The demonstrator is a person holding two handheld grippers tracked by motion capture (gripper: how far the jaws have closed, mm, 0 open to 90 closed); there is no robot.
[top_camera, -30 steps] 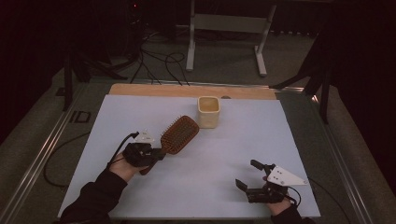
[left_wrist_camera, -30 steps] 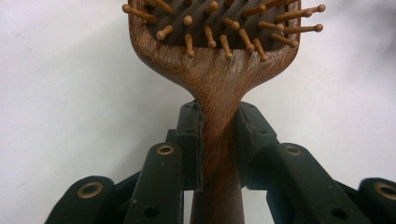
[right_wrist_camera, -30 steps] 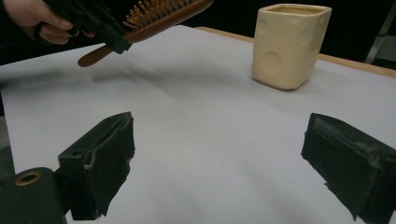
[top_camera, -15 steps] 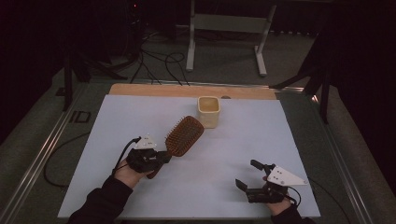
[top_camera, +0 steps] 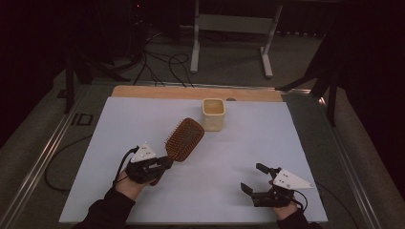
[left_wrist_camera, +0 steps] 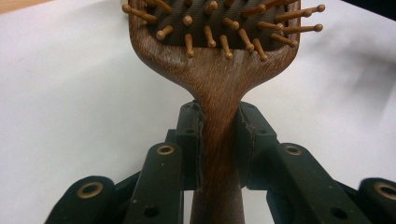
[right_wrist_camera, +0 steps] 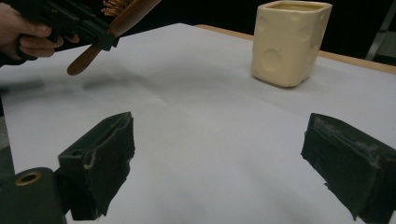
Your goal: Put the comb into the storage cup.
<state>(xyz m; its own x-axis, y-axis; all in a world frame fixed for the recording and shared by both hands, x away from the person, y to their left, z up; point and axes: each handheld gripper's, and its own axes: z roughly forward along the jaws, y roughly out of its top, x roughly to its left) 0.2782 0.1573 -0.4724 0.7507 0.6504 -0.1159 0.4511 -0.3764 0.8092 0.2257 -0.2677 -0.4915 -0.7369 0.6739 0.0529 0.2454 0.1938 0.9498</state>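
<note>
Carried from about 10 o'clock of the table toward its middle over the last second: the wooden hairbrush, head now edged nearer the cream cup and just below-left of it, not touching. Reads as a transport under way — likely heading for the cup, though not yet over its mouth.

Left gripper clenched on the brush's handle; in the left gripper view the two black fingers press the narrow neck from either side, right under the flare of the head, bristles facing up and away at 12 o'clock. Handle end pokes back below the grip. Seen from the right gripper view, brush lifted clear of the white table, its shadow on the sheet beneath, head tilted upward.

Right gripper parked near 5 o'clock, unchanged in place, fingers spread wide with nothing between them — bare table showing in the gap, cup well ahead at about 1 o'clock of that view.

Grip looks firm and centred; remaining work judged to be closing on the cup, then tipping the brush.
</note>
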